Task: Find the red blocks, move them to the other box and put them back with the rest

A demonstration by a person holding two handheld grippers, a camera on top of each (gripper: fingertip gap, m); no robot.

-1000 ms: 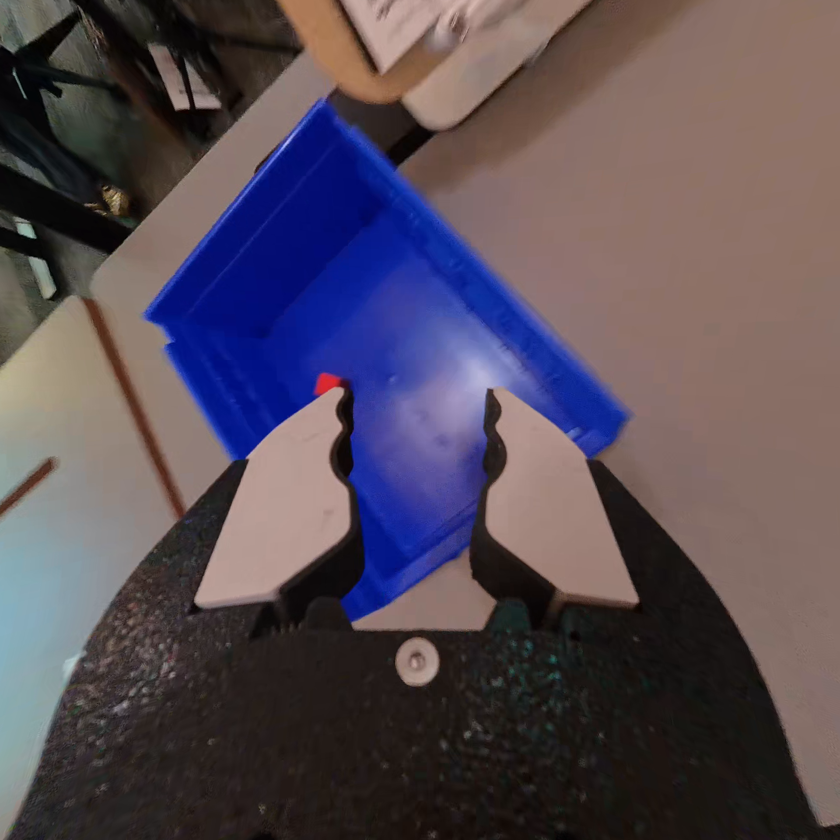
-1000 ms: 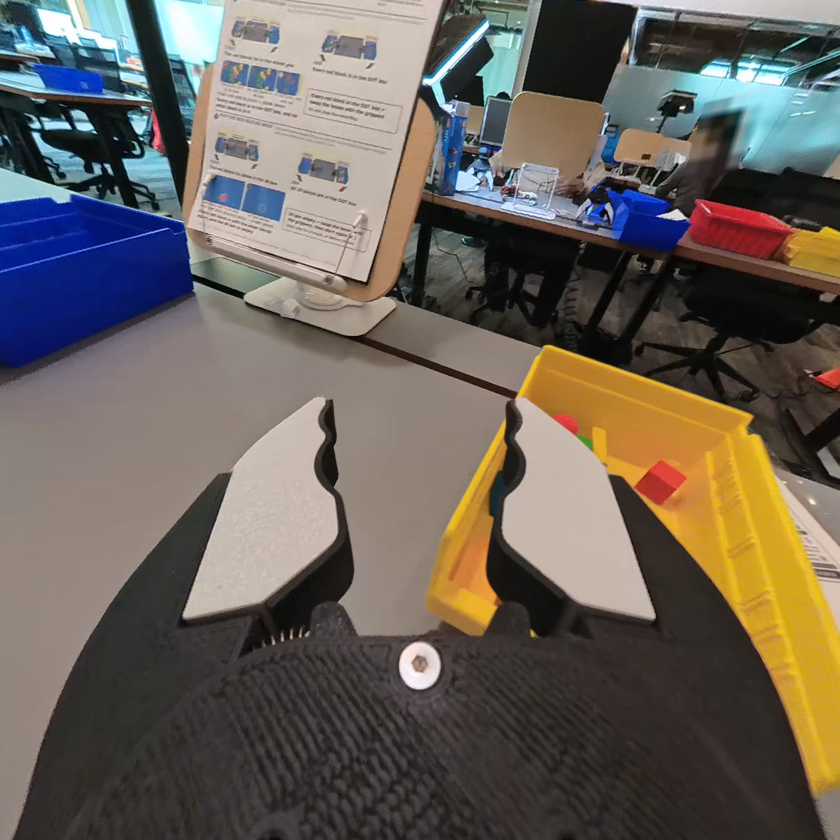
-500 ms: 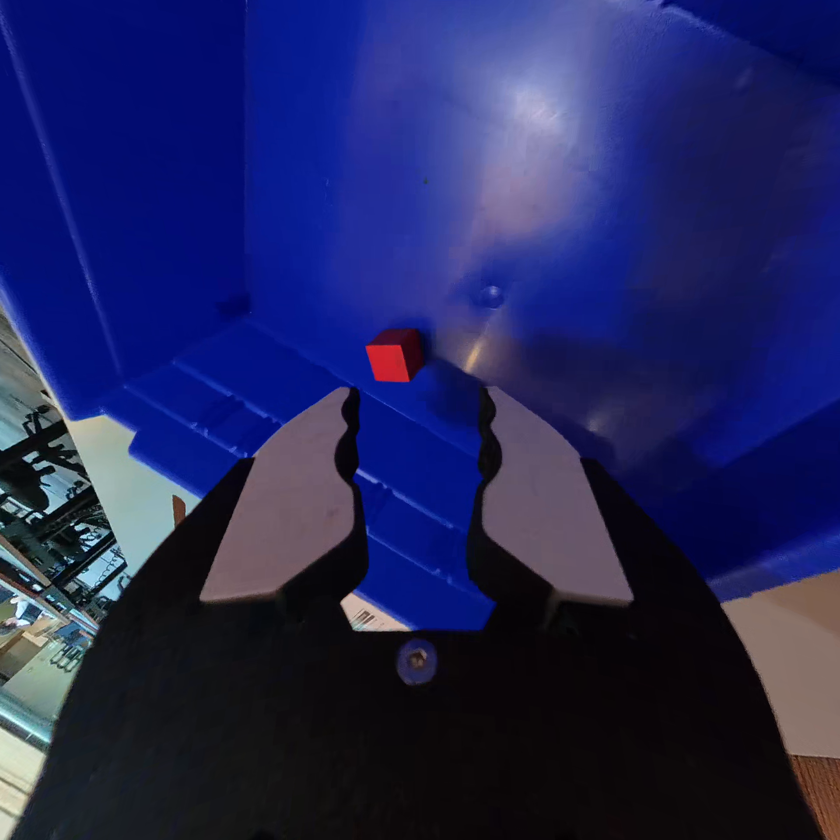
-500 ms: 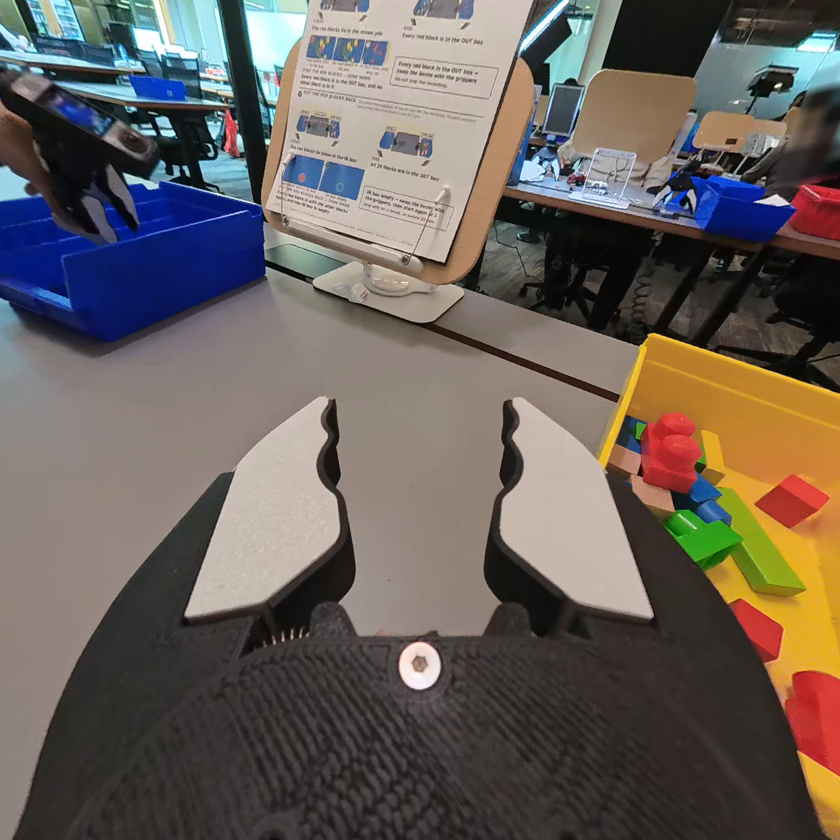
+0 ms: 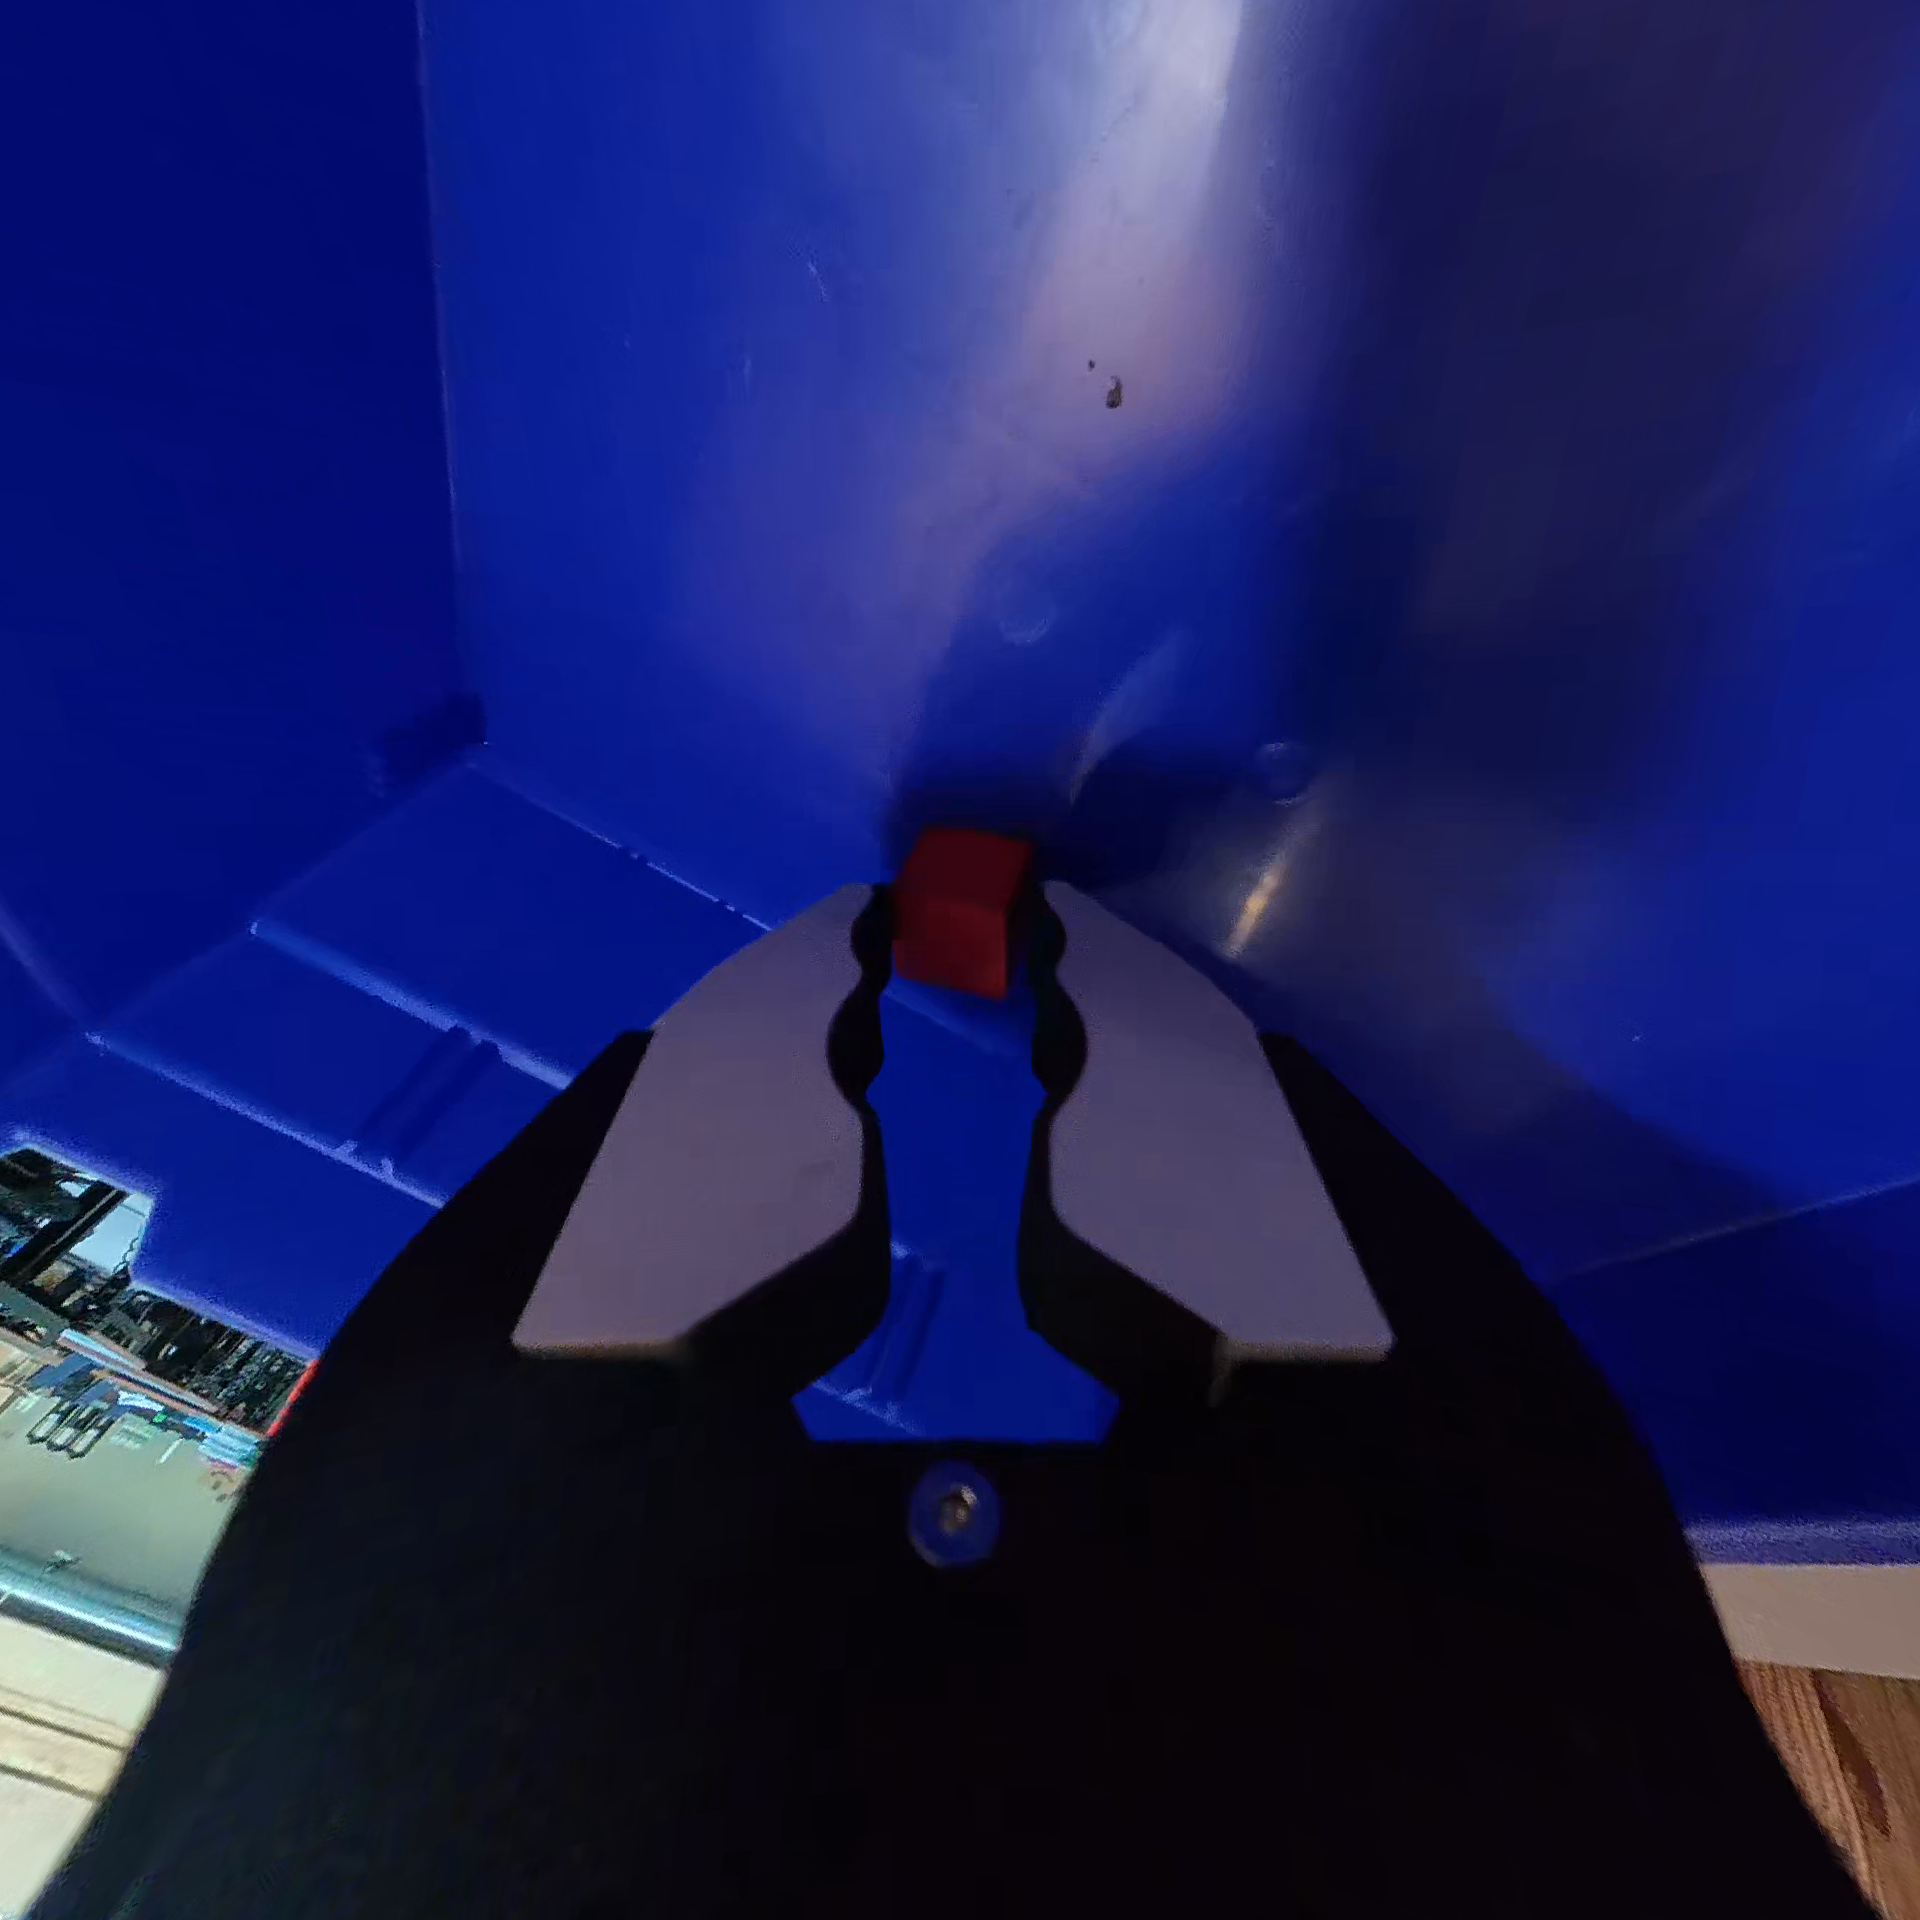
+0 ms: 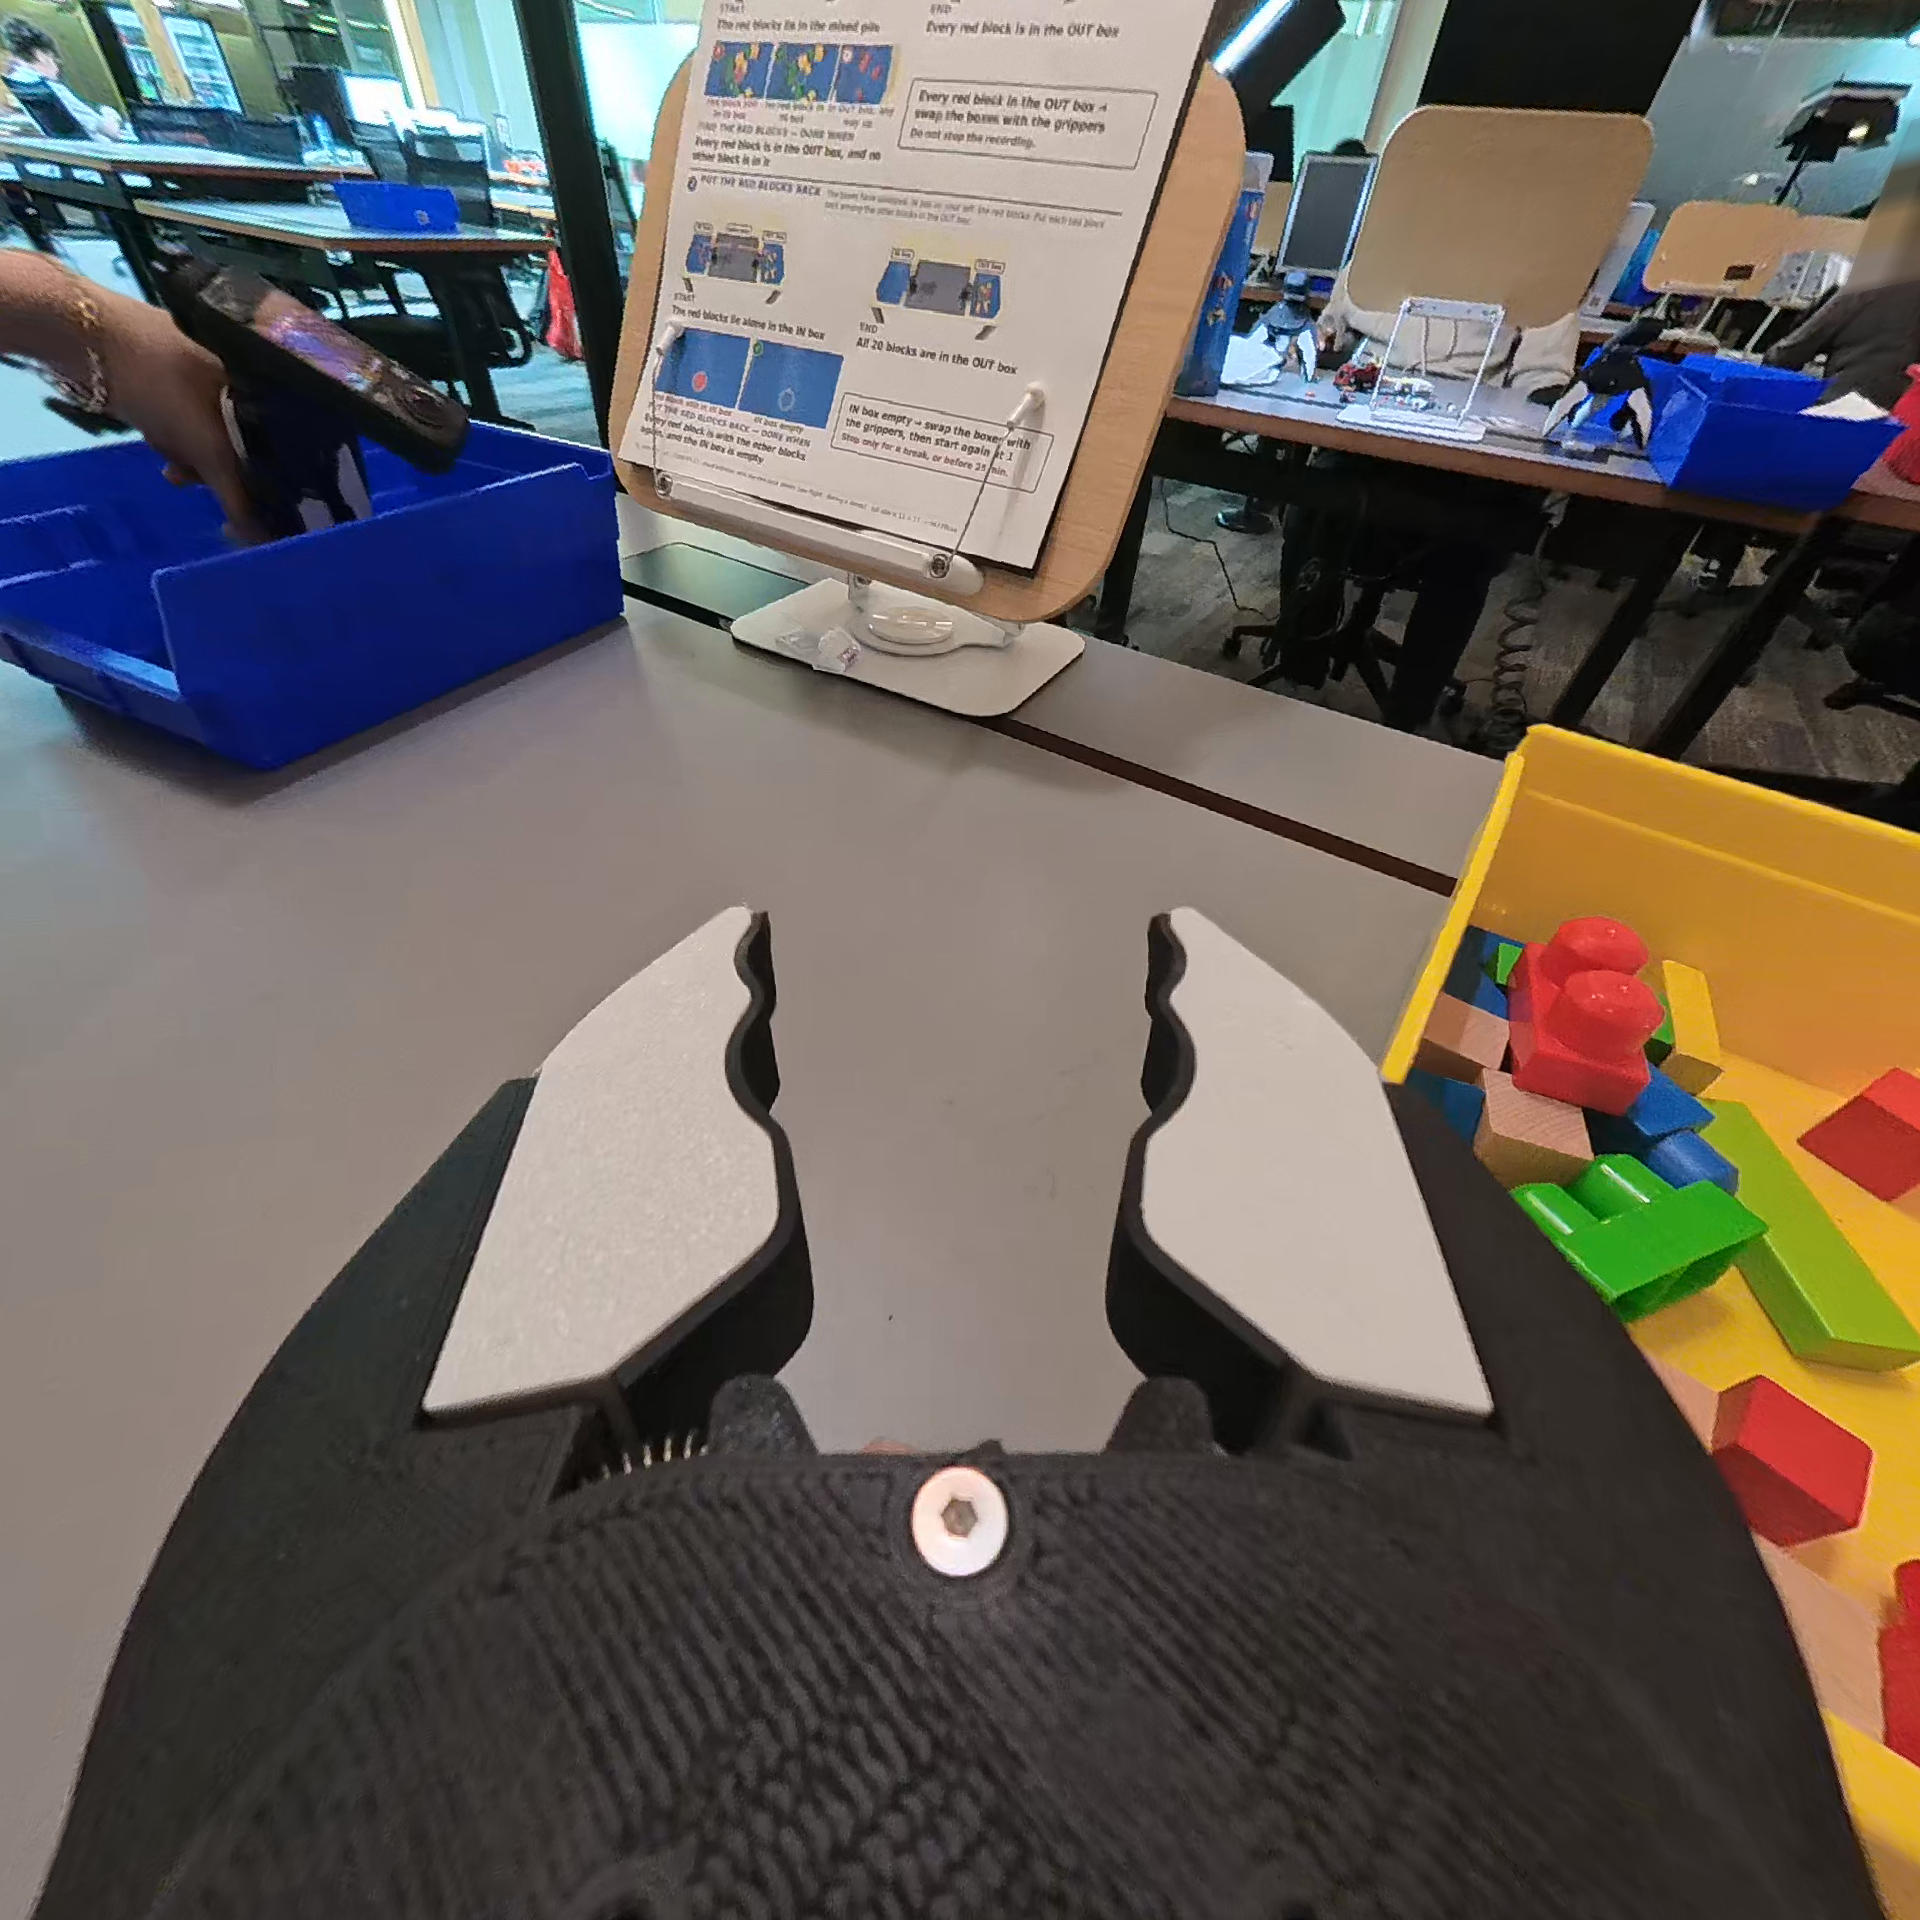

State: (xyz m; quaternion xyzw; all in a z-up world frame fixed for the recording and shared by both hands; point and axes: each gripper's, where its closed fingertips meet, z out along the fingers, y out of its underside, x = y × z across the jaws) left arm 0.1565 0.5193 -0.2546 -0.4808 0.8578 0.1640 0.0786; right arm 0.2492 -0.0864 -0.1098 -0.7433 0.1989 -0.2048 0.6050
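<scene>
Left wrist view: left gripper (image 5: 961, 914) clamped on red cube (image 5: 956, 920) inside blue bin (image 5: 727, 416); right gripper (image 6: 958, 935) spread wide, holding nothing; instruction sheet (image 6: 894, 260) on stand.

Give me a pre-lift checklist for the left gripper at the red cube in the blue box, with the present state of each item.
1. Red cube lies between the left gripper fingers: ok.
2. Both fingers pressed on the cube: ok by the look of it, both tips meet its sides, though the view is dark and blurred.
3. Cube clear of the blue box wall: not ok, it sits right at the wall's foot.
4. Right gripper out of the way: ok, open over the bare grey table.
5. Yellow box of mixed blocks ready to receive: ok.
</scene>
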